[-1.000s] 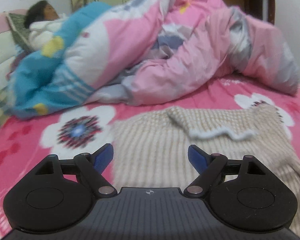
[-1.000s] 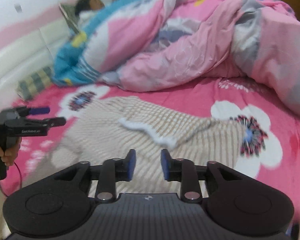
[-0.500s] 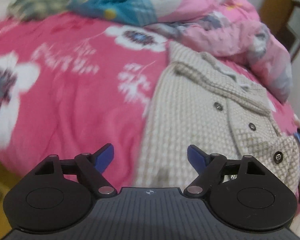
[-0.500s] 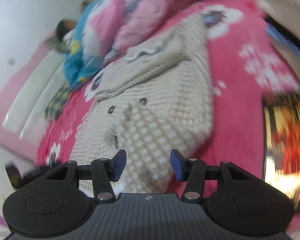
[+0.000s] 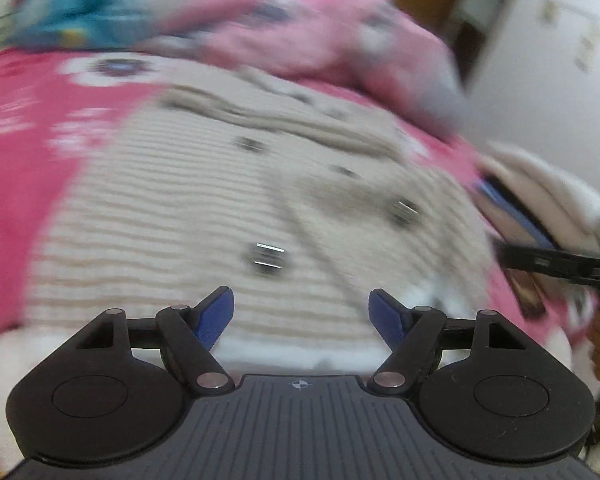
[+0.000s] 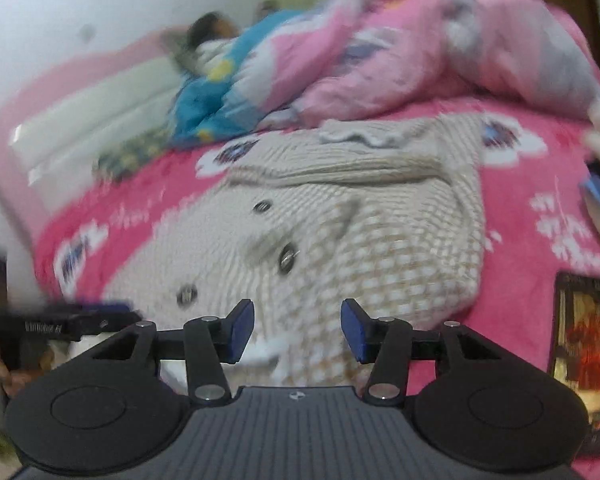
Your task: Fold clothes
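A beige knitted cardigan (image 5: 204, 200) with dark buttons lies flat on the pink flowered bed; it also shows in the right wrist view (image 6: 364, 216). My left gripper (image 5: 301, 314) is open and empty, just above the cardigan's near hem. My right gripper (image 6: 297, 326) is open and empty, over the same hem further right. The right gripper also shows at the right edge of the left wrist view (image 5: 560, 264), and the left gripper at the left edge of the right wrist view (image 6: 60, 320). Both views are blurred by motion.
A heaped pink and blue quilt (image 6: 400, 52) lies behind the cardigan, with a person (image 6: 212, 36) lying at the headboard. A dark picture book (image 6: 584, 344) lies on the bed at the right. A folded pale garment (image 5: 540, 192) lies right of the cardigan.
Both grippers have swung round to the cardigan's buttoned front and come low over its near hem. The right gripper has opened wider. The left stays open.
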